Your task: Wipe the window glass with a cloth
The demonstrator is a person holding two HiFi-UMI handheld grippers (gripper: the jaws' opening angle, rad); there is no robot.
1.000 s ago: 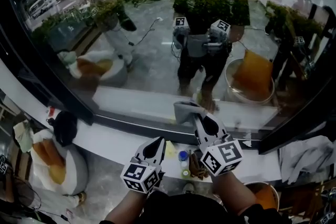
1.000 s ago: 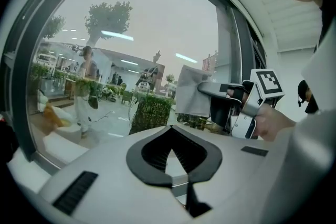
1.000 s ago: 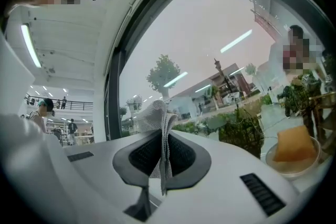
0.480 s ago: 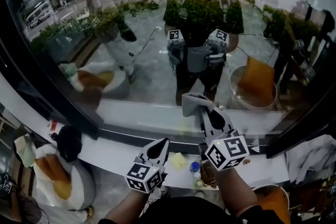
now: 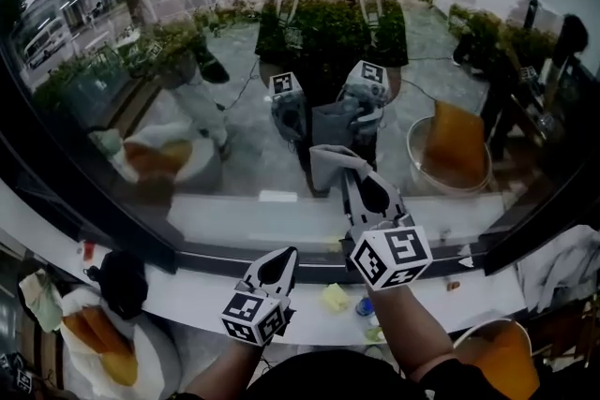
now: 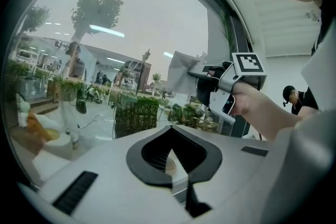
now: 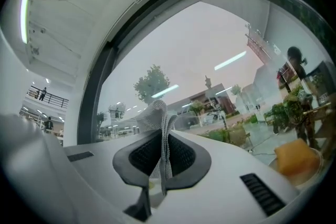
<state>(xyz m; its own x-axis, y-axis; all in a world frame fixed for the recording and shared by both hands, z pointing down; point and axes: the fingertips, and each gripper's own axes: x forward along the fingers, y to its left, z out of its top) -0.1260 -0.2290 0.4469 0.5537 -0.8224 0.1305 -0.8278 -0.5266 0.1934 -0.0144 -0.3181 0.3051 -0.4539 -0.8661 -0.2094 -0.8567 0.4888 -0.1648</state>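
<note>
Up at the window: the window glass [image 5: 450, 42] fills most of the head view and carries strong reflections of hedges, paving and the person with both tools. A dark frame [image 5: 122, 215] curves down the left side and along the bottom. Below it runs a white sill [image 5: 187, 293].

Floor level, lower left: a pale tub [image 5: 94, 347] holding orange lumps, with a black bundle [image 5: 122, 281] just beside it. Lower right: an orange bucket [image 5: 497, 356], partly cut off by the edge.

Right tool [image 5: 352, 175] is raised above the sill, near the middle of the pane, pointing up at the glass. Its jaws are clamped on the cloth [image 5: 328, 162]. The right gripper view shows the grey mesh fabric [image 7: 157, 118] pinched between them and bunched above the tips. The cloth's upper edge meets its own reflection, so it looks to be against the glass. Contact can't be confirmed.

Left tool [image 5: 281, 262] is low over the sill, left of the right one and well apart from the cloth. Its jaws are drawn together with nothing between them [image 6: 170, 152].

On the sill between the two arms: a small yellow lump [image 5: 335, 297] and, just beside it, a blue-capped item [image 5: 366, 305], too small to identify.
</note>
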